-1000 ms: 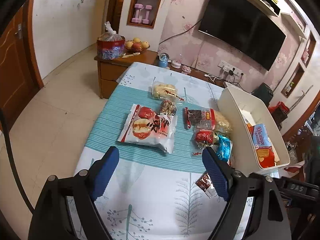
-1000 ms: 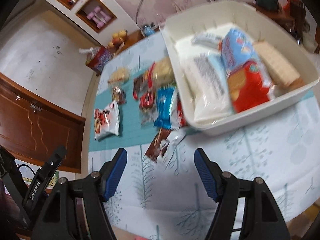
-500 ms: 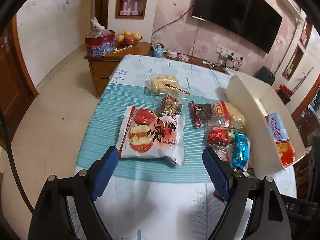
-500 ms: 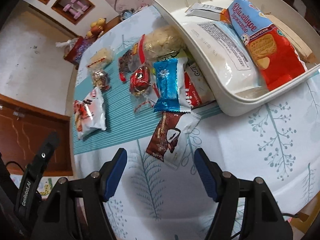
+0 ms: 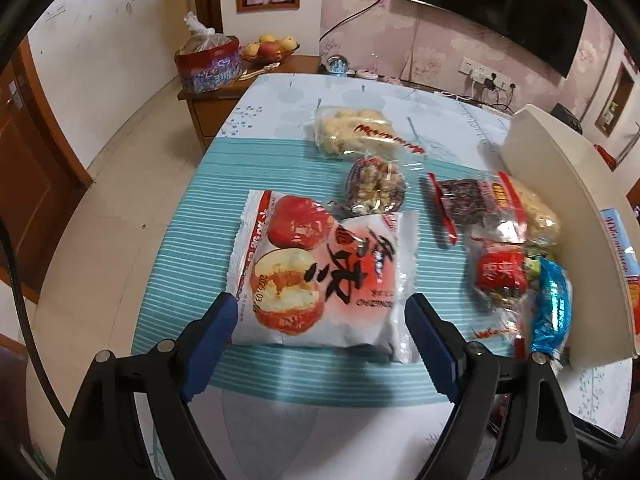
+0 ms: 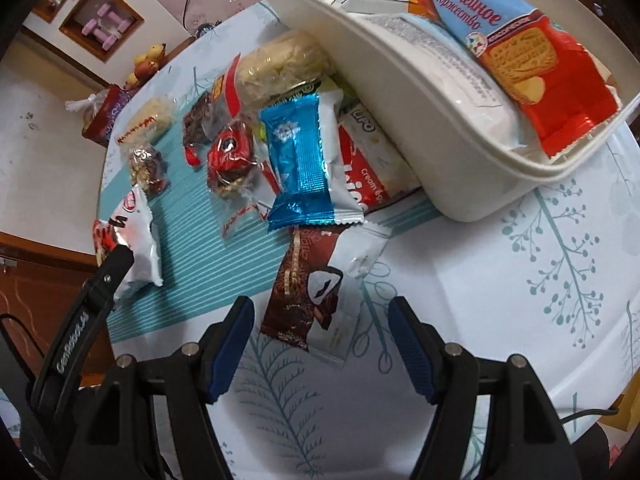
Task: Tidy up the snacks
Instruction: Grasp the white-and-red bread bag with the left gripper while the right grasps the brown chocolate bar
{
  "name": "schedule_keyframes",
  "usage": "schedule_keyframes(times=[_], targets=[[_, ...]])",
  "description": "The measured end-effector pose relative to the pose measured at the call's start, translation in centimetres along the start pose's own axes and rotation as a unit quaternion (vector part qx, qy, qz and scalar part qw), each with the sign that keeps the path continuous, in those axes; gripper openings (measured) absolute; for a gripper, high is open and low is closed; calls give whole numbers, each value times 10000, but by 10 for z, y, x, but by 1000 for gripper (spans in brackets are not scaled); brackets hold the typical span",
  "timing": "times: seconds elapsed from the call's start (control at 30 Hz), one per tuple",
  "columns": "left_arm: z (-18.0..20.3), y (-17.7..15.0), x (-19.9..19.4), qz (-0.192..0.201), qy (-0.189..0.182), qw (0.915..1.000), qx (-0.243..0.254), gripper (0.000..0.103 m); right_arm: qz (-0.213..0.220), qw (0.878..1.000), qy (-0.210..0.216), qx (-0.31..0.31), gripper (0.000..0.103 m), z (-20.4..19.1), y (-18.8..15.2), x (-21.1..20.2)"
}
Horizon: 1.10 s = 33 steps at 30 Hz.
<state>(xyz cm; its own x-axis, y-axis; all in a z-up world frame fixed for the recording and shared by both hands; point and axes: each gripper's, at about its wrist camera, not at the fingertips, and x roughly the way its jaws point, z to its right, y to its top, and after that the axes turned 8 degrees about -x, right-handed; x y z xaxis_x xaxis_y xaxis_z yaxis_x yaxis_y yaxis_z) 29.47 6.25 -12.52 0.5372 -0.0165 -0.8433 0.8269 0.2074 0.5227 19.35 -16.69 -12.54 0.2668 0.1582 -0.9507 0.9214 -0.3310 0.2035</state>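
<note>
Snack packs lie on a table with a teal striped runner (image 5: 208, 208). My left gripper (image 5: 320, 312) is open, its jaws on either side of the near edge of a white apple-print bag (image 5: 320, 264). My right gripper (image 6: 320, 312) is open just above a brown-and-white chocolate bar wrapper (image 6: 316, 292). A white bin (image 6: 404, 92) at the right holds a red-and-blue biscuit pack (image 6: 520, 48) and a white pack (image 6: 452, 68). A blue foil pack (image 6: 300, 160) and a red candy bag (image 6: 230, 152) lie beside the bin.
A pale puffed-snack bag (image 5: 352, 132), a nut bag (image 5: 376, 192) and a dark snack bag with red trim (image 5: 468, 200) lie farther back. A wooden cabinet (image 5: 212, 104) with a fruit bowl stands beyond the table. My left gripper's body (image 6: 84, 312) shows at the right wrist view's left edge.
Both grippers have moved forward and down toward the table. The left one has closed in on the apple-print bag, the right one on the chocolate bar wrapper. Both stay open.
</note>
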Motion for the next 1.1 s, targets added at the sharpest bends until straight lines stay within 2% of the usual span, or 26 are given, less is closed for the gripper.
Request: schedule_keyframes(times=[0.2, 0.5, 0.67, 0.73, 0.83, 0.93, 1.1], targets=[[-1, 3, 15, -56, 127, 9999, 5, 87, 61, 9997, -134, -218, 70, -11, -1, 3], [-5, 11, 27, 18, 38, 9997, -223, 90, 244, 9934, -770, -810, 66, -29, -12, 4], [-6, 11, 30, 104, 17, 9997, -224, 90, 436, 9907, -874, -943, 53, -32, -18, 3], [-6, 11, 31, 130, 51, 9996, -248, 87, 510, 9898, -864, -1012, 51, -31, -20, 3], [-5, 8, 28, 147, 123, 9994, -286, 82, 621, 9878, -895, -1114, 42, -34, -19, 5], [-7, 6, 27, 97, 46, 9992, -389, 74, 693, 9875, -847, -1138, 34, -30, -21, 3], [-6, 5, 25, 43, 55, 9992, -382, 67, 786, 9847, -824, -1318, 28, -29, -28, 1]])
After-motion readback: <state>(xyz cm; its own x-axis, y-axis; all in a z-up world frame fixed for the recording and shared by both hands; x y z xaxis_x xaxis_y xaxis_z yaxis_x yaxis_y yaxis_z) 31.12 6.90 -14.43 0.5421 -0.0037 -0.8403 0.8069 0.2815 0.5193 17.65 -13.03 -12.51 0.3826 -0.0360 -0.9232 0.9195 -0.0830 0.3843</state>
